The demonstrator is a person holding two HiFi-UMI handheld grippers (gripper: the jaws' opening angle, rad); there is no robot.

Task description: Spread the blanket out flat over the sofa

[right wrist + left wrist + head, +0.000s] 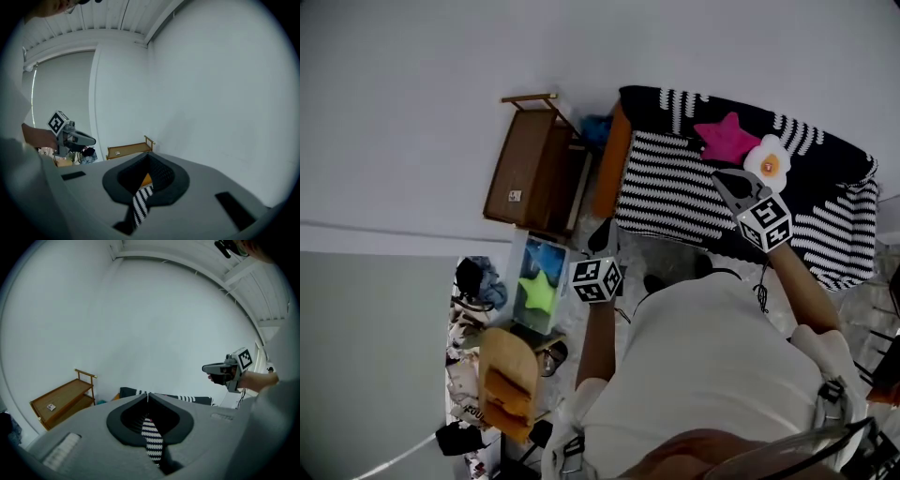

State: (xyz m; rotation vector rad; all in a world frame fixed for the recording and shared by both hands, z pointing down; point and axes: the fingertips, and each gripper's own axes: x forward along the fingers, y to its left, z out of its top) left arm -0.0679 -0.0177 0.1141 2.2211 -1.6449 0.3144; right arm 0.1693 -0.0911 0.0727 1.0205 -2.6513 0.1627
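The striped blanket [670, 192] already covers most of the sofa [612, 164], yet the left claw [148, 397] and right claw [149, 158] are each clamped on its fabric by the sofa's front, so smoothing and release seem left.

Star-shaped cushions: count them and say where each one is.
2. The pink star cushion lies on the striped blanket, beside the fried-egg cushion. The green star cushion sits in a blue container near the wooden cart. Others may be hidden.

Soft even light, cool bluish cast; fisheye warp, dark vignetted corners.
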